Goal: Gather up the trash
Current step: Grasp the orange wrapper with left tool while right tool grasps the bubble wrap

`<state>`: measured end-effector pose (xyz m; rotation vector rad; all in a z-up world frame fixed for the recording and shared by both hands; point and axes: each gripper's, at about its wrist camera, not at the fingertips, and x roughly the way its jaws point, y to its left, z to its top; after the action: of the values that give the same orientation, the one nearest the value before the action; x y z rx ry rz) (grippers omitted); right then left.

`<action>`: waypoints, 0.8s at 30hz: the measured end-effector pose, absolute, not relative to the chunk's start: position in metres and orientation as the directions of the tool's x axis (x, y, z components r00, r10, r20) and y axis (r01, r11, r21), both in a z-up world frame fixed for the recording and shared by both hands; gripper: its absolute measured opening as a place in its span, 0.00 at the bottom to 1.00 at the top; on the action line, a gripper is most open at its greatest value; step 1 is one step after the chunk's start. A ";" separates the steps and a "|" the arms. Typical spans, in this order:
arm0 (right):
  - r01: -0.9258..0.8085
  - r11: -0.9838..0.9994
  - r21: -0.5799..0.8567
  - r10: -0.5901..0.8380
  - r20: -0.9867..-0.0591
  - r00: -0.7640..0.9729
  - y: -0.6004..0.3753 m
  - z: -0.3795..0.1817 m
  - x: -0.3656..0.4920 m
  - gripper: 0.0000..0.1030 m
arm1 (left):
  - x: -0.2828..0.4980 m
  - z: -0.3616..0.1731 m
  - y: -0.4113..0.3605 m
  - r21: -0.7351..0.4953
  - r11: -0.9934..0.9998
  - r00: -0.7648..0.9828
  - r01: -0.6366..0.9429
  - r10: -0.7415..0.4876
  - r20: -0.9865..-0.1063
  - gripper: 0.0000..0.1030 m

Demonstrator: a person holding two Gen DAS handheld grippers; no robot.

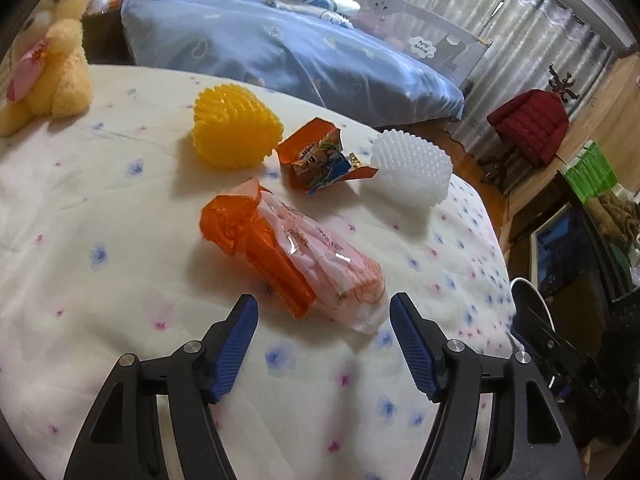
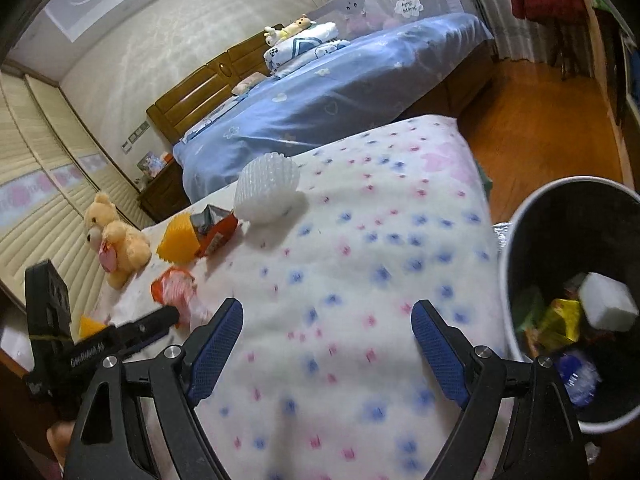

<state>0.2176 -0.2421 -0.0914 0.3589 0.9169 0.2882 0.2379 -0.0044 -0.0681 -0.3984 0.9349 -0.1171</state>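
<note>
On the flowered bedspread (image 1: 100, 220) lie an orange and clear plastic wrapper (image 1: 296, 256), an orange snack packet (image 1: 320, 160), a yellow foam fruit net (image 1: 234, 128) and a white foam fruit net (image 1: 412, 168). My left gripper (image 1: 323, 316) is open, its fingertips on either side of the near end of the plastic wrapper. My right gripper (image 2: 326, 320) is open and empty over the bedspread (image 2: 360, 240), left of a black trash bin (image 2: 568, 280) holding several pieces of trash. The white net (image 2: 266, 188), yellow net (image 2: 178, 240), packet (image 2: 216, 232) and wrapper (image 2: 174, 286) show at the left.
A yellow teddy bear (image 1: 52, 52) sits at the far left of the bedspread; it shows in the right wrist view (image 2: 114, 236) too. A bed with a blue quilt (image 1: 288, 48) stands behind. A red jacket on a chair (image 1: 532, 124) and wooden floor (image 2: 540, 120) lie to the right.
</note>
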 end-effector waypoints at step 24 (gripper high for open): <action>-0.083 0.858 0.507 0.470 -0.709 0.526 -0.182 -0.123 0.329 0.19 | 0.267 -0.081 -0.016 -0.269 0.963 0.619 -0.001 -0.211 -0.756 0.53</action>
<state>0.3295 -0.1821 -0.1226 0.4451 0.9667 0.3436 0.2671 -0.0160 -0.0812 -0.2544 0.8974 -0.1222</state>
